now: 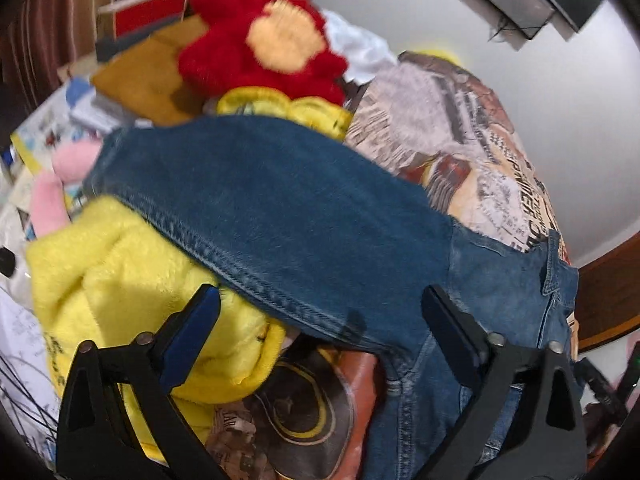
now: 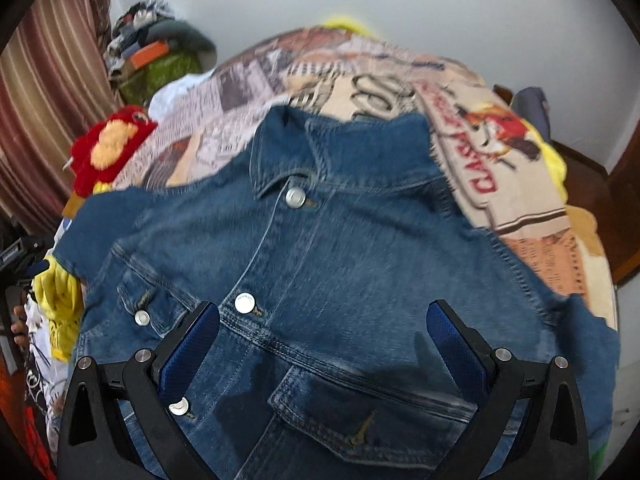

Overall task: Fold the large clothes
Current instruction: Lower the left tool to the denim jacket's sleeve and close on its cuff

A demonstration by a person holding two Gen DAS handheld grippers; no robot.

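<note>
The left gripper [image 1: 320, 312] has its jaws spread wide and grasps nothing; it hangs just over a sleeve of the denim jacket [image 1: 304, 216]. This sleeve lies stretched out sideways, across a yellow fleece cloth [image 1: 116, 268] under the left finger and toward the jacket body under the right finger. Beyond the sleeve are a red plush toy [image 1: 256, 44] and something pink [image 1: 52, 196], maybe another soft toy, but the picture is blurred there.

The right gripper [image 2: 323, 320] is also released, with both blue pads apart and nothing between them. It hovers above the front of the jacket, near the chest pocket [image 2: 368, 412] and the line of metal buttons [image 2: 245, 303]. The jacket lies face up and buttoned, its collar [image 2: 340, 140] pointing away from the gripper, on a bed covered with a printed blanket [image 2: 500, 184]. A striped curtain [image 2: 52, 92] hangs at the left.
</note>
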